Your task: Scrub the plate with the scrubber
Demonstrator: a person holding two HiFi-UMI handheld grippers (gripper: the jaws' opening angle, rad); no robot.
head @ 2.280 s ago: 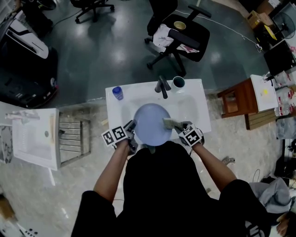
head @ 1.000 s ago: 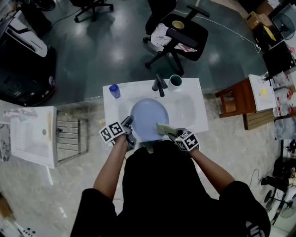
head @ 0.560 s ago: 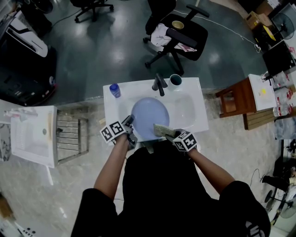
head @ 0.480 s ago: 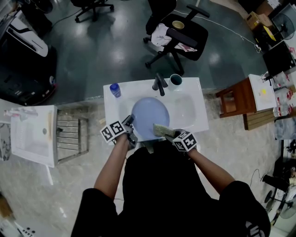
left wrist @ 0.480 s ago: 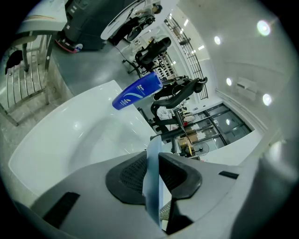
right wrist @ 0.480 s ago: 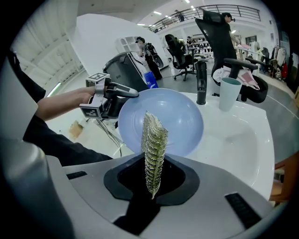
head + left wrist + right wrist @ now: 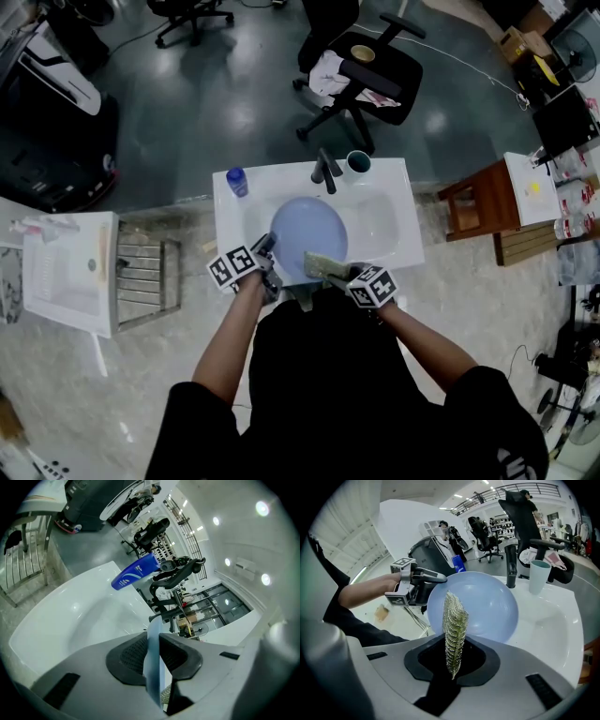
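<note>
The person stands at a white sink (image 7: 392, 236) with 2 grippers. The left gripper (image 7: 153, 654) is clamped on the near-left rim of the pale blue plate (image 7: 487, 604). Its pads press both faces of the thin edge, and it holds the plate tilted over the basin, with the inner face turned toward the right gripper (image 7: 453, 662). The right gripper's jaws are closed on the scrubber (image 7: 454, 620), a greenish mesh pad that stands edge-on between them.

In the head view the scrubber sits at the plate's near-right rim. It seems to touch the plate there, though from above the contact is hard to confirm.

Behind the plate, at the back of the sink, stands a black faucet (image 7: 325, 172). A teal cup (image 7: 358, 164) is just beside the faucet on its right, and a blue bottle (image 7: 237, 181) stands on the back-left corner. Beyond the sink is a black office chair (image 7: 375, 75) with cloth lying on its seat.
</note>
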